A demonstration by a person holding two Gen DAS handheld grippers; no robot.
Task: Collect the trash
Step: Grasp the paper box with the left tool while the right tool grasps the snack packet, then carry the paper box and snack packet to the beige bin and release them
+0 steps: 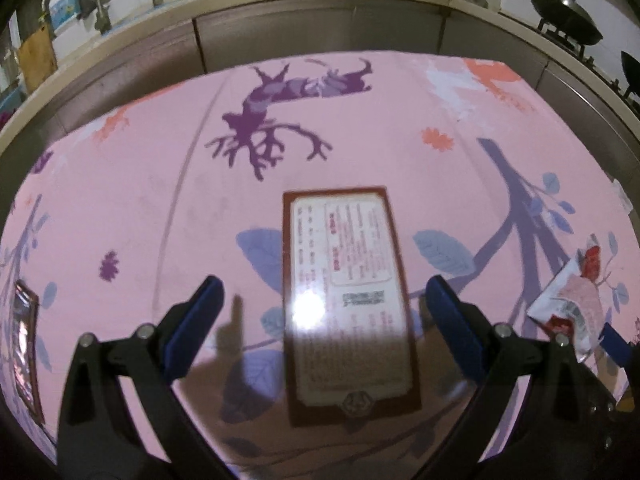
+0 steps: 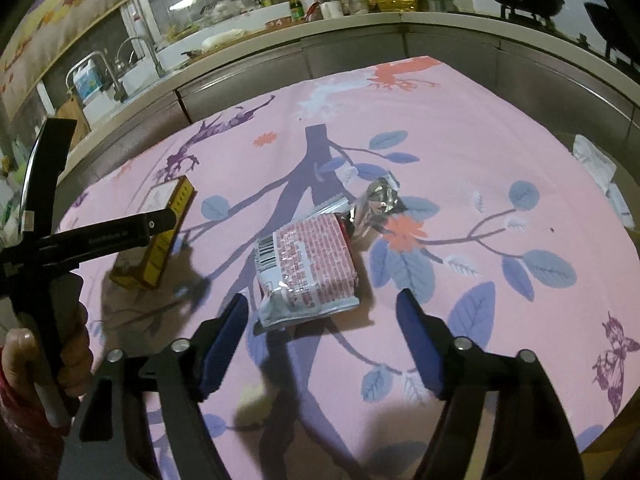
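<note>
Both tongs are open and hold nothing. Left tongs (image 1: 324,304) should go straight down around the box (image 1: 348,304); right tongs (image 2: 320,324) around the wrapper (image 2: 308,264), mid-frame.

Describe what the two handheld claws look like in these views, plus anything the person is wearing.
Both claws share one build: the left claw and the right claw have black angular linkage arms with silver pivot pins and dark blue pads on the fingers. The left claw's black body carries small pale lettering, unreadable here. The hand gripping its handle shows a red sleeve at the wrist.
</note>
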